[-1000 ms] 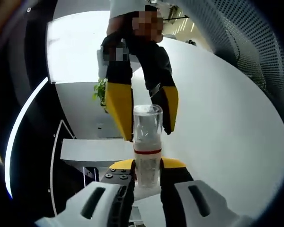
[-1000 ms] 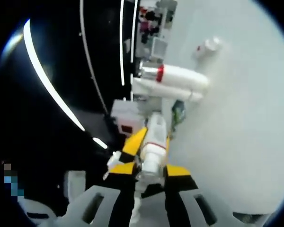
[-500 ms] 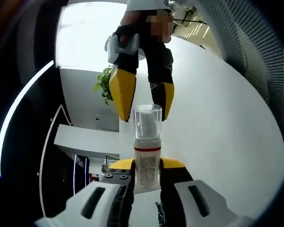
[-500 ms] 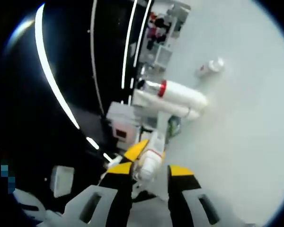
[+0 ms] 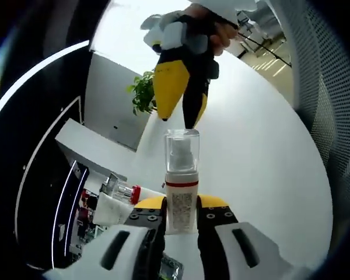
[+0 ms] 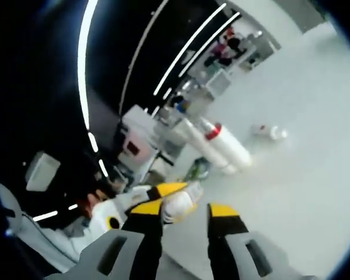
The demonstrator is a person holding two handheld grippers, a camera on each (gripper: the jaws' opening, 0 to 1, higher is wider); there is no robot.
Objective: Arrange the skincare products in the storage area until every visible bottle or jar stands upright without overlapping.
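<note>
Green potted plant [image 5: 142, 99] by white wall [image 5: 114, 96]; perforated grey panel [image 5: 332, 99] at view's right edge.

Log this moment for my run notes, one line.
left gripper: shut on pump bottle | right gripper: open, released | two tubes: lying flat

white table [image 5: 268, 146], potted plant [image 5: 143, 99], dark wall [image 6: 58, 64]
</note>
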